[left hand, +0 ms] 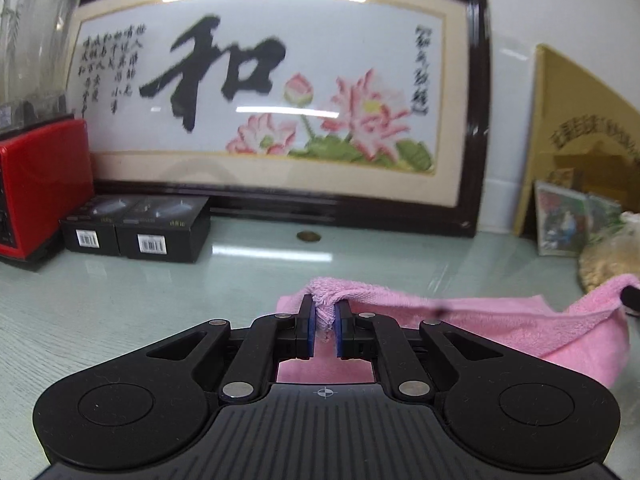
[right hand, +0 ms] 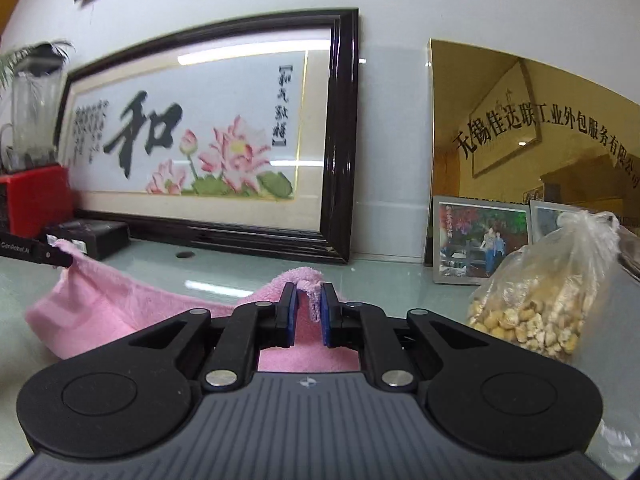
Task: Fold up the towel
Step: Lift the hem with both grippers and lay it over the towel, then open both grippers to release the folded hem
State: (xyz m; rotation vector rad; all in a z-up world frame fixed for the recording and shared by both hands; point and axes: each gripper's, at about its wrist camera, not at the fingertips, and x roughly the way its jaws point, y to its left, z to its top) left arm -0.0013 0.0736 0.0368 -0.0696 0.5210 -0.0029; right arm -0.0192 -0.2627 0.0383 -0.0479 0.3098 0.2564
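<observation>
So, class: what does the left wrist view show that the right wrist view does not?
Only the left wrist view: the barcodes on two black boxes. Only the right: the whole bag of nuts, a framed photo, readable sign lettering. Both: pink towel, each corner pinched by the left gripper and right gripper; the framed lotus picture.

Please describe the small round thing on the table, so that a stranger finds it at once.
Find the framed picture leaning on the wall. Just before its lower edge, on the table, lies a coin. It is flat, round and brownish, unlike the two black boxes to its left.
</observation>
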